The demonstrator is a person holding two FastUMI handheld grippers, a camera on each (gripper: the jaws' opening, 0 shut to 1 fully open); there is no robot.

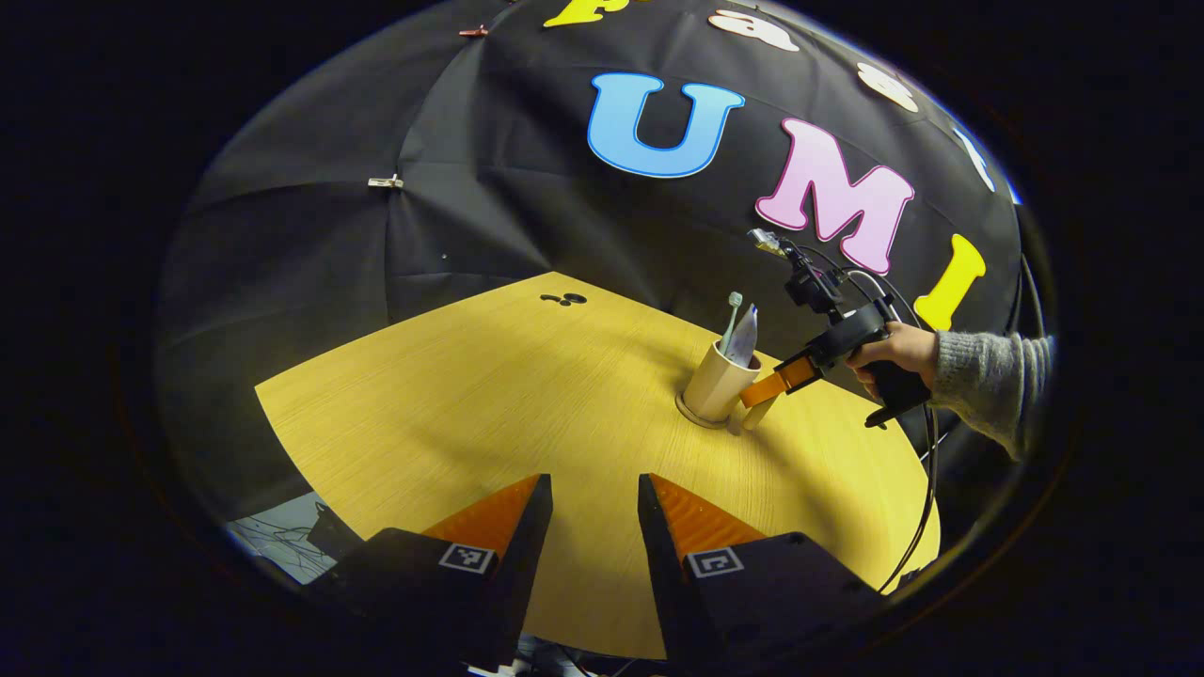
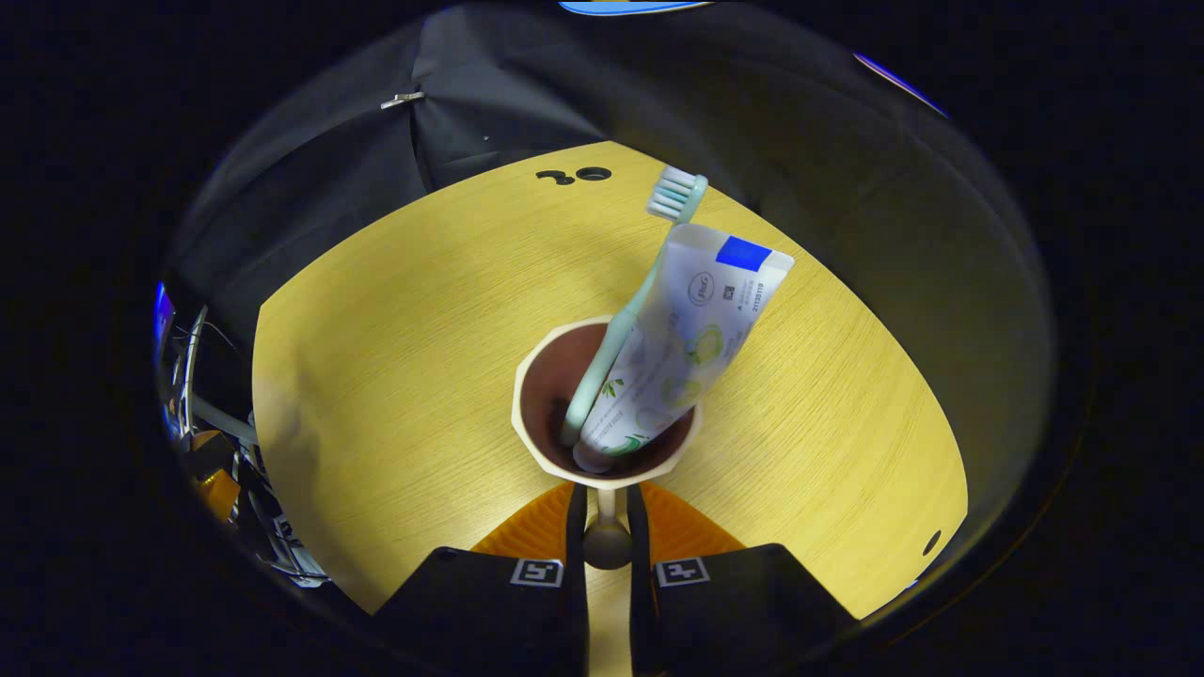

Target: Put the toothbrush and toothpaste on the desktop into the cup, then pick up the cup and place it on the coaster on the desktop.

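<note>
A beige cup (image 1: 720, 381) stands on a round coaster (image 1: 694, 415) at the right of the yellow wooden table (image 1: 489, 404). A pale green toothbrush (image 1: 731, 320) and a white toothpaste tube (image 1: 745, 337) stick up out of it. A hand in a grey sleeve (image 1: 988, 376) holds my right gripper (image 1: 767, 400), shut on the cup's handle. From above, the cup (image 2: 546, 395) holds the toothbrush (image 2: 621, 329) and tube (image 2: 687, 329), and my right gripper (image 2: 607, 512) pinches the handle (image 2: 607, 541). My left gripper (image 1: 593, 489) hangs open over the near table, holding nothing.
Small dark marks (image 1: 564, 299) lie near the table's far edge. A black cable (image 1: 926, 470) hangs from the right gripper past the table's right edge. A small hole (image 2: 931, 543) sits near the right rim. Cloth walls close in behind the table.
</note>
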